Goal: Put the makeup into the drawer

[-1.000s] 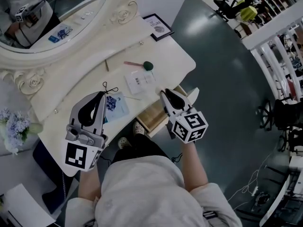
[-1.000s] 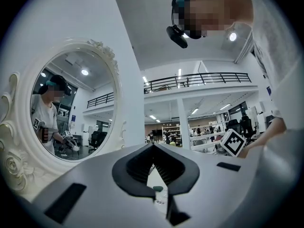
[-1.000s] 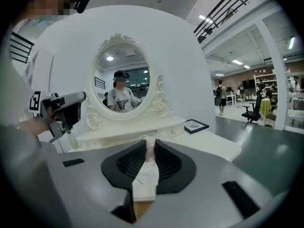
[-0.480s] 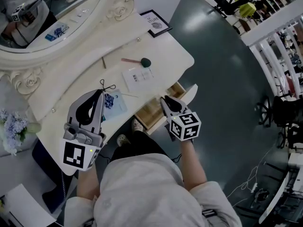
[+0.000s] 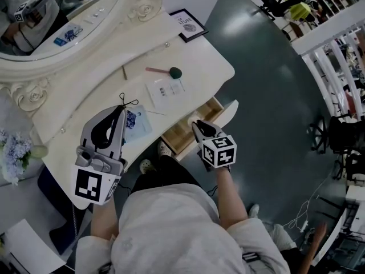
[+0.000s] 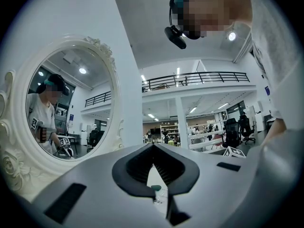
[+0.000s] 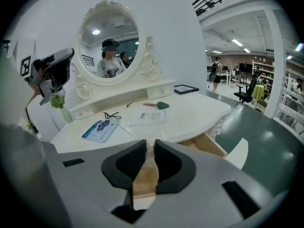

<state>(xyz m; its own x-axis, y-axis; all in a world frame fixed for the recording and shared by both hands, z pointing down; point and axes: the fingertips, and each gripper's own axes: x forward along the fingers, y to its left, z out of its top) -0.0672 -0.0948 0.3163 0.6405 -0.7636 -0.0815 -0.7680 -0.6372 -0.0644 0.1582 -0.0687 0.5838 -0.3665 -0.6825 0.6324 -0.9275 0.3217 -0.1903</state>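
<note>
In the head view your right gripper (image 5: 196, 124) tilts down over the open drawer (image 5: 179, 136). Your left gripper (image 5: 122, 112) sits level above the dressing table (image 5: 199, 61). The green-headed brush (image 5: 171, 71) lies on the tabletop, its long axis across the picture, head to the right.

The left gripper view shows your left tips pressed together on nothing.

Only the right gripper view shows your right pads almost together, pinching a clear piece of makeup (image 7: 154, 145) above the drawer's wooden floor. You cannot tell its long axis.
</note>
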